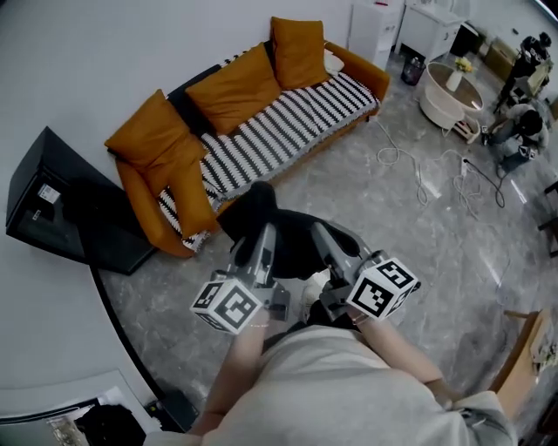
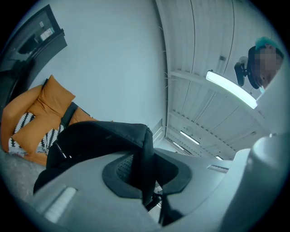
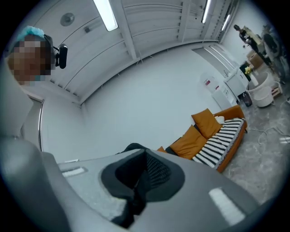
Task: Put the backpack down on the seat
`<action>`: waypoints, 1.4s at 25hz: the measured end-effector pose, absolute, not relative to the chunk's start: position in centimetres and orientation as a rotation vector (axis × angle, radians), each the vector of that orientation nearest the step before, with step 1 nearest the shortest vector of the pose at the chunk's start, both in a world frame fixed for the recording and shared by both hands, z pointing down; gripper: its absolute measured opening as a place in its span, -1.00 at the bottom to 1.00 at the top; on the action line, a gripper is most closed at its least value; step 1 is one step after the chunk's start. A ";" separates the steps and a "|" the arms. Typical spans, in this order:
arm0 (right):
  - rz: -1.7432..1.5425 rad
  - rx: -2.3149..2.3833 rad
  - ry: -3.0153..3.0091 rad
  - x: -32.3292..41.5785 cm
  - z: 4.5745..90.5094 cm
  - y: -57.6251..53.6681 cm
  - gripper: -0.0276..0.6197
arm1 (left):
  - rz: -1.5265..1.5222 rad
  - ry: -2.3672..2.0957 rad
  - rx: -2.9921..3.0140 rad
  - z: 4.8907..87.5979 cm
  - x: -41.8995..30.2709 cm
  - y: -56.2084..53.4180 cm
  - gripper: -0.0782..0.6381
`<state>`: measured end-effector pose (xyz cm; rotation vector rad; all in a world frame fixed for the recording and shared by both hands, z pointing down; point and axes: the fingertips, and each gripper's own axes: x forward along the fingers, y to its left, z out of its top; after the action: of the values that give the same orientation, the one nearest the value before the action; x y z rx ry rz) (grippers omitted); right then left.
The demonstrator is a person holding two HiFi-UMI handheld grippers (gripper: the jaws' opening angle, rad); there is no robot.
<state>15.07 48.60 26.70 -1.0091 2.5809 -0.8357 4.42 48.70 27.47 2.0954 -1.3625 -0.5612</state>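
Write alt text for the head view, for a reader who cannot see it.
A person seen from above holds a black fabric backpack off the grey marble floor, gripped by the left gripper and the right gripper. Ahead stands an orange sofa with a black-and-white striped seat cover and orange cushions; the backpack is not yet on it.

Floor: grey marbled (image 1: pixel 366 218), white cables (image 1: pixel 387 157) loose.
Wall: plain white (image 1: pixel 96 61).
Sofa: orange (image 1: pixel 364 68), striped throw (image 1: pixel 279 131), cushions (image 1: pixel 231 87), against wall.
Ceiling: strip lights (image 3: pixel 105 13) lit.
Corner: round white table (image 1: pixel 445 100).
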 end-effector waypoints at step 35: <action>-1.017 -1.046 2.518 5.7 31.3 5.2 -0.91 | -0.498 -1.201 2.043 30.5 -2.3 3.9 -0.62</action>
<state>5.67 5.15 31.28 -1.0457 2.5180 -1.0166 -2.35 3.90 30.48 2.0430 -1.2008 -0.4977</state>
